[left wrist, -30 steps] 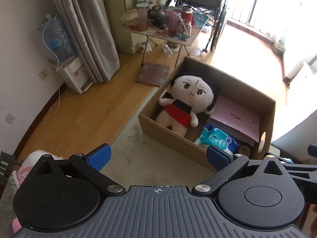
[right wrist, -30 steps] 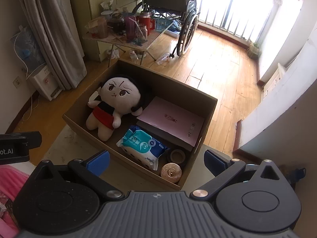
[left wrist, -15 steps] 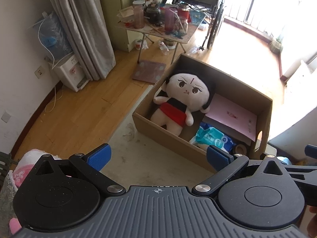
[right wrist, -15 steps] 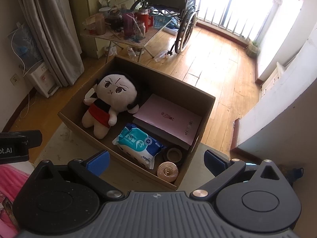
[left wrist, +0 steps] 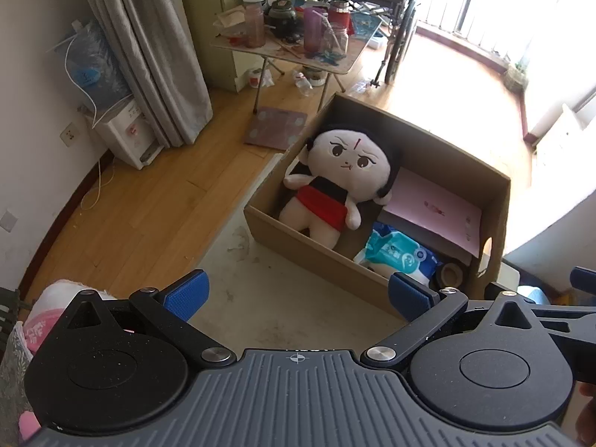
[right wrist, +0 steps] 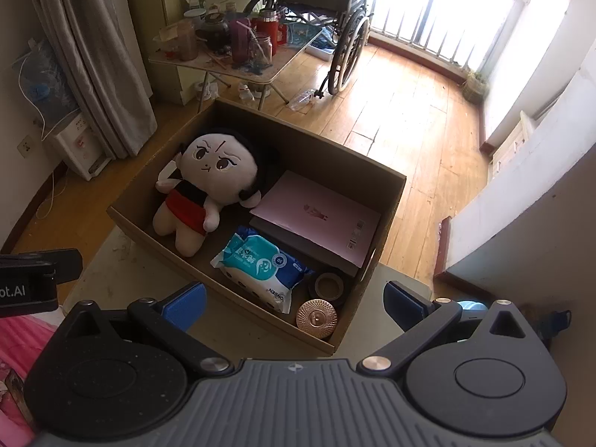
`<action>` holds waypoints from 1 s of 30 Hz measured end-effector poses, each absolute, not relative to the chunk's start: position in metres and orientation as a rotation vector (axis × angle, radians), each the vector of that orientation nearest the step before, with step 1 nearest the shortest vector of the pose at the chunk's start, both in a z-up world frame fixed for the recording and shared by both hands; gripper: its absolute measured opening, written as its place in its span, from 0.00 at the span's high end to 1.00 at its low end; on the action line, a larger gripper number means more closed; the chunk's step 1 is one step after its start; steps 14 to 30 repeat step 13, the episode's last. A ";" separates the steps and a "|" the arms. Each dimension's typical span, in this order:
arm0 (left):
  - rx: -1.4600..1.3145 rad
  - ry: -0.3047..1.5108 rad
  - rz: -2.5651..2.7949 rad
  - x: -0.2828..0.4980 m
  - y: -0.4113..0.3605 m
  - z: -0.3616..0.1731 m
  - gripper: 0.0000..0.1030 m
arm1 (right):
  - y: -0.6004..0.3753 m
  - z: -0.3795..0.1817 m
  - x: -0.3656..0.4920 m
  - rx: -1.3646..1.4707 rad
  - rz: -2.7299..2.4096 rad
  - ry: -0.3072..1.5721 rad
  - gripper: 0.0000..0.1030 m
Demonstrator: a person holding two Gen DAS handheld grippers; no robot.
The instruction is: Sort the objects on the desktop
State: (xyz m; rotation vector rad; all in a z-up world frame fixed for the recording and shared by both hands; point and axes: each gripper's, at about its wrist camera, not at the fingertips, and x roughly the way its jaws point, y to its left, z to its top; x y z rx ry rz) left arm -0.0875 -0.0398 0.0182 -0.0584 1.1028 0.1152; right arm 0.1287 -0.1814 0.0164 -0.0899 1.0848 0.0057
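A cardboard box (left wrist: 439, 138) (right wrist: 320, 138) stands on a pale desktop (left wrist: 283, 298). Inside lie a plush doll (left wrist: 342, 182) (right wrist: 208, 190), a pink booklet (left wrist: 436, 208) (right wrist: 320, 216), a blue wet-wipes pack (left wrist: 395, 253) (right wrist: 257, 264), a tape roll (left wrist: 450, 273) (right wrist: 329, 285) and a round copper lid (right wrist: 316, 316). My left gripper (left wrist: 296, 294) hangs open and empty above the desktop, short of the box's near wall. My right gripper (right wrist: 294, 300) is open and empty over the box's near right corner.
A pink-and-white bundle (left wrist: 48, 309) lies at the desk's left edge. Beyond the box, on the wooden floor, stand a cluttered folding table (left wrist: 298, 37), a wheelchair (right wrist: 327, 15), a curtain (left wrist: 149, 52) and a water dispenser (left wrist: 126, 138). A white ledge (right wrist: 521, 193) rises on the right.
Both grippers have drifted slightly, so the box sits a little lower and further left in each view. Their jaws stay open and nothing was picked up.
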 end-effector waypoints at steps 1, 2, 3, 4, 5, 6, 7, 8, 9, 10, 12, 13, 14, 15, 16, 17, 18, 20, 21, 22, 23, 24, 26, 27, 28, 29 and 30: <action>-0.058 1.103 0.114 -0.087 -0.040 0.018 0.00 | -0.182 0.016 0.128 -0.090 0.004 1.085 0.00; -0.059 1.104 0.113 -0.088 -0.040 0.018 0.00 | -0.182 0.016 0.129 -0.091 0.003 1.085 0.00; -0.060 1.105 0.113 -0.087 -0.040 0.018 0.00 | -0.182 0.016 0.129 -0.091 0.002 1.086 0.00; -0.060 1.105 0.111 -0.087 -0.041 0.018 0.00 | -0.182 0.016 0.129 -0.091 0.001 1.086 0.00; -0.059 1.105 0.110 -0.087 -0.041 0.018 0.00 | -0.182 0.017 0.129 -0.090 0.000 1.087 0.00; -0.058 1.106 0.109 -0.087 -0.041 0.018 0.00 | -0.183 0.017 0.129 -0.089 -0.002 1.087 0.00; -0.056 1.106 0.107 -0.087 -0.041 0.018 0.00 | -0.183 0.017 0.129 -0.088 -0.003 1.087 0.00; -0.055 1.106 0.107 -0.087 -0.041 0.018 0.00 | -0.184 0.016 0.129 -0.088 -0.003 1.088 0.00; -0.055 1.105 0.106 -0.087 -0.041 0.018 0.00 | -0.184 0.017 0.129 -0.088 -0.004 1.087 0.00; -0.056 1.106 0.106 -0.087 -0.041 0.018 0.00 | -0.184 0.017 0.129 -0.089 -0.004 1.087 0.00; -0.057 1.105 0.106 -0.088 -0.042 0.018 0.00 | -0.184 0.017 0.129 -0.090 -0.005 1.087 0.00; -0.057 1.106 0.105 -0.088 -0.042 0.018 0.00 | -0.184 0.017 0.129 -0.089 -0.005 1.087 0.00; -0.057 1.106 0.105 -0.088 -0.042 0.018 0.00 | -0.184 0.017 0.129 -0.089 -0.005 1.087 0.00; -0.057 1.106 0.105 -0.088 -0.042 0.018 0.00 | -0.184 0.017 0.129 -0.089 -0.005 1.087 0.00; -0.057 1.106 0.105 -0.088 -0.042 0.018 0.00 | -0.184 0.017 0.129 -0.089 -0.005 1.087 0.00; -0.057 1.106 0.105 -0.088 -0.042 0.018 0.00 | -0.184 0.017 0.129 -0.089 -0.005 1.087 0.00; -0.057 1.106 0.105 -0.088 -0.042 0.018 0.00 | -0.184 0.017 0.129 -0.089 -0.005 1.087 0.00; -0.057 1.106 0.105 -0.088 -0.042 0.018 0.00 | -0.184 0.017 0.129 -0.089 -0.005 1.087 0.00; -0.057 1.106 0.105 -0.088 -0.042 0.018 0.00 | -0.184 0.017 0.129 -0.089 -0.005 1.087 0.00; -0.057 1.106 0.105 -0.088 -0.042 0.018 0.00 | -0.184 0.017 0.129 -0.089 -0.005 1.087 0.00; -0.057 1.106 0.105 -0.088 -0.042 0.018 0.00 | -0.184 0.017 0.129 -0.089 -0.005 1.087 0.00; -0.057 1.106 0.105 -0.088 -0.042 0.018 0.00 | -0.184 0.017 0.129 -0.089 -0.005 1.087 0.00; -0.057 1.106 0.105 -0.088 -0.042 0.018 0.00 | -0.184 0.017 0.129 -0.089 -0.005 1.087 0.00; -0.057 1.106 0.105 -0.088 -0.042 0.018 0.00 | -0.184 0.017 0.129 -0.089 -0.005 1.087 0.00; -0.057 1.106 0.105 -0.088 -0.042 0.018 0.00 | -0.184 0.017 0.129 -0.089 -0.005 1.087 0.00; -0.057 1.106 0.105 -0.088 -0.042 0.018 0.00 | -0.184 0.017 0.129 -0.089 -0.005 1.087 0.00; -0.057 1.106 0.105 -0.088 -0.042 0.018 0.00 | -0.184 0.017 0.129 -0.089 -0.005 1.087 0.00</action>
